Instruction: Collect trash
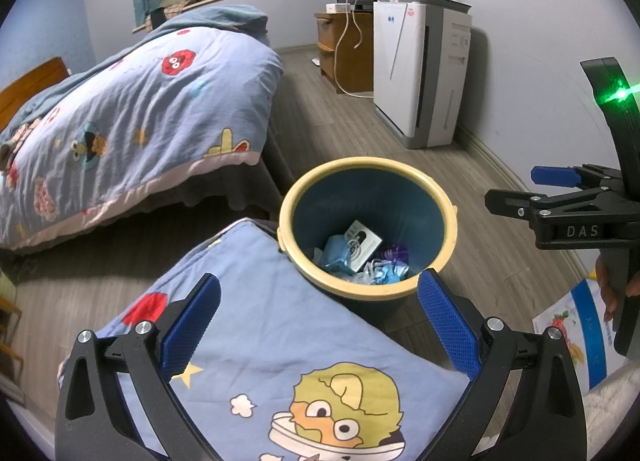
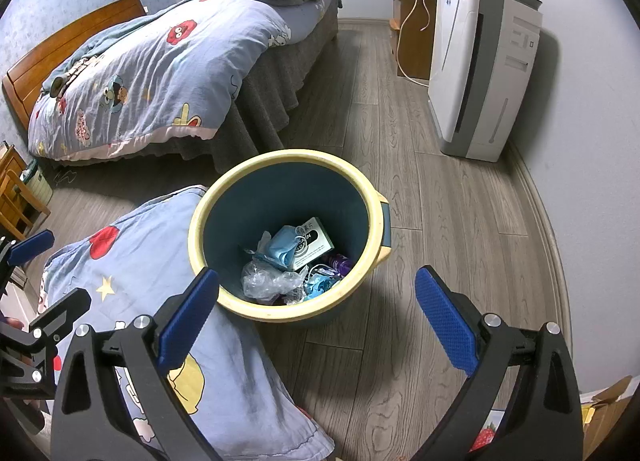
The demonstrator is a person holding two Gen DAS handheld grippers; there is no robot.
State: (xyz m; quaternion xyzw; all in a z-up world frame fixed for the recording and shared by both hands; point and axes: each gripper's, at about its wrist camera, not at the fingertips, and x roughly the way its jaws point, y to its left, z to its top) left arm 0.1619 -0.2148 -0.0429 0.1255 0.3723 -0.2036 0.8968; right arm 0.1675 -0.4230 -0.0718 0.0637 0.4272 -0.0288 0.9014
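Hovering wide and empty, the left gripper (image 1: 319,325) and right gripper (image 2: 318,315) frame the trash bin (image 2: 244,307) at centre frame; a careless reach could snag the pillow (image 2: 132,261) touching its rim.

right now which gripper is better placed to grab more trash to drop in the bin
Neither clearly. The left gripper and the right gripper are both open and empty near the trash bin. No loose trash shows on the floor; the left sits over a cartoon pillow.
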